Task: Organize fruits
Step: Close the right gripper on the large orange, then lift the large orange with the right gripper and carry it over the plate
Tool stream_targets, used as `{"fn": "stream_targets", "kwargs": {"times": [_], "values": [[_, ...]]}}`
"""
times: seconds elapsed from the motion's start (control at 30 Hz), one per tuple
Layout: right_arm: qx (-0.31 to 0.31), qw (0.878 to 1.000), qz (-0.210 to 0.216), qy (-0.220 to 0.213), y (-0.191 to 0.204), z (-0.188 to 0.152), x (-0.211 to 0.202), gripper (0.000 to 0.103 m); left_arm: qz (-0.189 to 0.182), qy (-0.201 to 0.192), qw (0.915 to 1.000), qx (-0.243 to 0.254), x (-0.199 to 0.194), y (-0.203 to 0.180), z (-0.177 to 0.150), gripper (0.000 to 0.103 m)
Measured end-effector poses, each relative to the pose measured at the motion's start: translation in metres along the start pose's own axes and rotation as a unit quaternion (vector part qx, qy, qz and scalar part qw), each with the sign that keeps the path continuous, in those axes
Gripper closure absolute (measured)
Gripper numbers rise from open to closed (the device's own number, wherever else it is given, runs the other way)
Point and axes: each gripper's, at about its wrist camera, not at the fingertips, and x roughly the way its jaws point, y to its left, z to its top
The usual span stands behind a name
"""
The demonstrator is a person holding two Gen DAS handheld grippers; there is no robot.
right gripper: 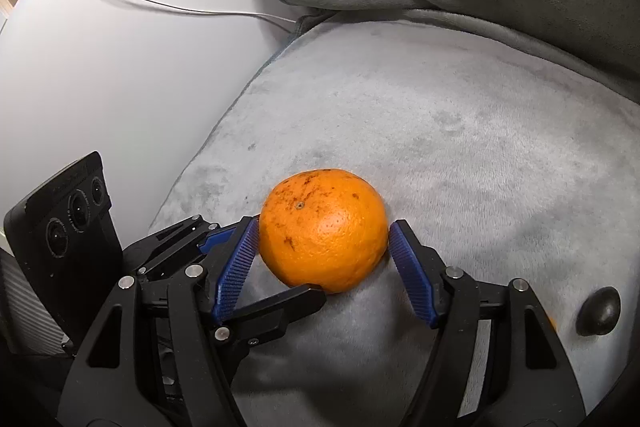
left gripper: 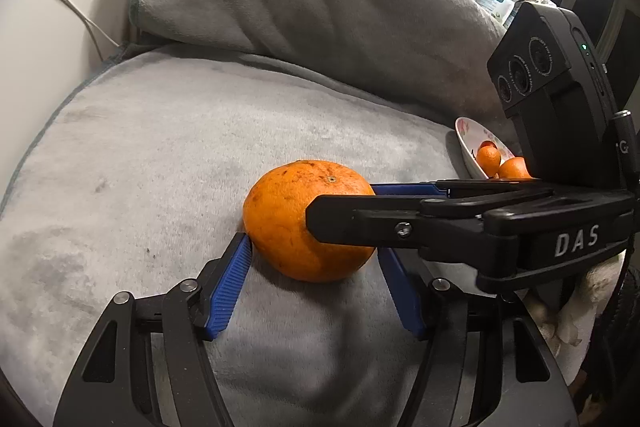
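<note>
Orange (right gripper: 324, 231) between both grippers' fingers (right gripper: 236, 263)

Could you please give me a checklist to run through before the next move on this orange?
1. Orange sits between the fingers of the left tool: ok.
2. Only one tool is at the orange: not ok. The right tool straddles the same fruit, and the two tools' fingers cross.
3. Either tool's pads press firmly on the peel: cannot tell.
4. Orange rests settled on the grey blanket: ok.
5. Bowl has room beside its small orange fruits: cannot tell, as the right tool hides part of it.
</note>
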Motion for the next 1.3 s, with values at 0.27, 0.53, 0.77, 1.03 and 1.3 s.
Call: {"fn": "stream_targets", "kwargs": {"times": [0.27,0.53,0.77,1.03,1.3], "values": [[0.007,1.000,0.000,-0.008,0.000,-0.002,-0.004,0.033,0.012,-0.004,0.9999,0.009,0.000,-0.008,0.001,0.039],[0.009,0.999,-0.010,-0.036,-0.006,-0.001,-0.029,0.034,0.002,-0.014,0.9996,0.023,0.001,-0.027,0.014,0.040],[0.015,0.997,-0.029,-0.074,-0.021,0.006,-0.070,0.034,-0.016,-0.029,0.9983,0.049,0.006,-0.056,0.034,0.040],[0.033,0.992,-0.055,-0.106,-0.047,0.003,-0.115,0.034,-0.043,-0.035,0.9956,0.076,0.024,-0.092,0.050,0.040],[0.052,0.988,-0.072,-0.130,-0.073,0.002,-0.148,0.034,-0.061,-0.034,0.9924,0.102,0.040,-0.129,0.063,0.040]]}}
